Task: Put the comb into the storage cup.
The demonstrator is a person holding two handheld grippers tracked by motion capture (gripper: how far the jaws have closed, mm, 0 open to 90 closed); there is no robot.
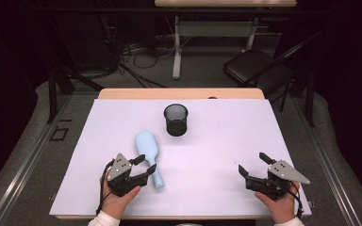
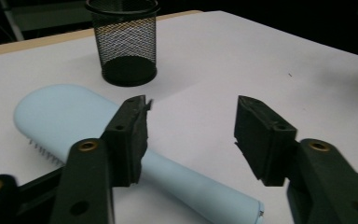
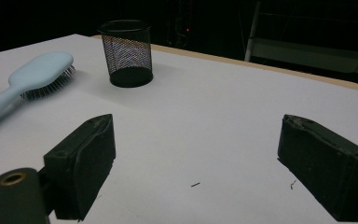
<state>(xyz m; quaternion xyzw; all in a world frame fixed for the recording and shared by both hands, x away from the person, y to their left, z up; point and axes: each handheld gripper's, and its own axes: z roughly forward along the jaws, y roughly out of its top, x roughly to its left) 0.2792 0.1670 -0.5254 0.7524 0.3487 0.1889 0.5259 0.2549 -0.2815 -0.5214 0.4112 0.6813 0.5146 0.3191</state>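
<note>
Smooth matt plastic hairbrush (image 2: 74, 116), black metal mesh cup (image 2: 126, 44), matt white tabletop (image 1: 226, 141)

The high view looks forward and down from above; both gripper views sit low, sharing the black wire-mesh cup (image 2: 125, 43) (image 3: 127, 52).

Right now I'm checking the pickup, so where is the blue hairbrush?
In the high view the blue hairbrush lies bristles down left of centre on the white table, its handle between the left gripper's jaws, the mesh cup beyond.
</note>
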